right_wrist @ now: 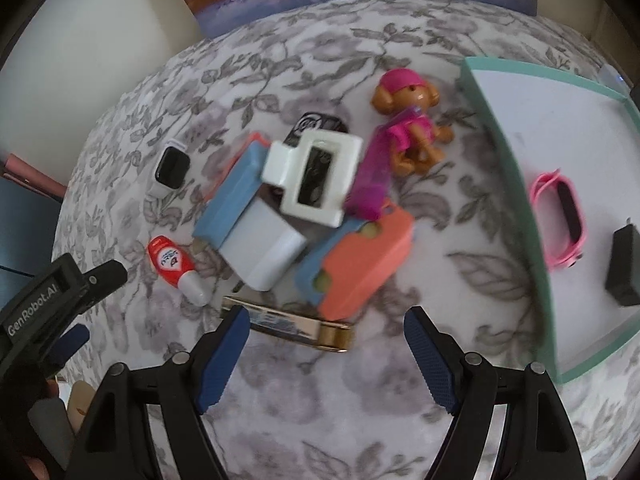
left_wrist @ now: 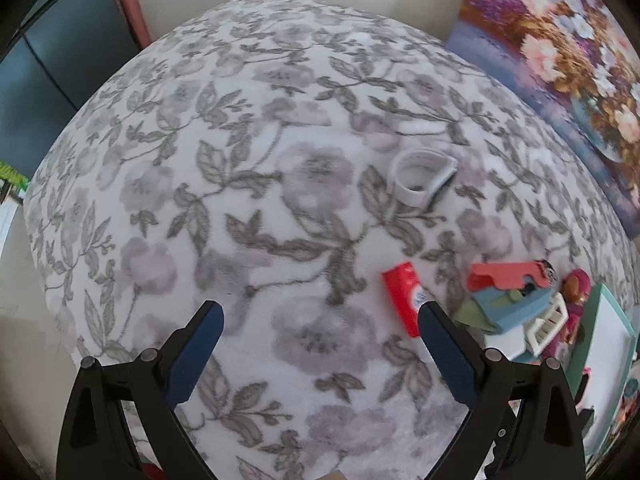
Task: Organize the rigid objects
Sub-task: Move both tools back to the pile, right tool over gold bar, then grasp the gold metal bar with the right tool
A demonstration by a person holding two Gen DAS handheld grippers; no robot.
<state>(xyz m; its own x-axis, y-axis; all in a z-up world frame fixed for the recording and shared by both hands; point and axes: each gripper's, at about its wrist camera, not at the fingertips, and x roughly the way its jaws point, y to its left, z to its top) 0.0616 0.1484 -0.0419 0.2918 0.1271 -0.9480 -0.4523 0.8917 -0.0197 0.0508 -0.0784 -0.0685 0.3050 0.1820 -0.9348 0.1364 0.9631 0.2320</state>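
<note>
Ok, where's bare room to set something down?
Bare cloth left of the red tube, out to the white watch. The tray floor is free above the pink band and black block. Crowded: the toy pile between tube and tray.

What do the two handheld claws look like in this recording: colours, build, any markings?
Both match: the left claw and right claw each have black plastic frames with round silver pivot pins and two dark blue textured finger pads. The right view shows white "GenRobot.AI" lettering on the left claw's black body. No cables are visible.
</note>
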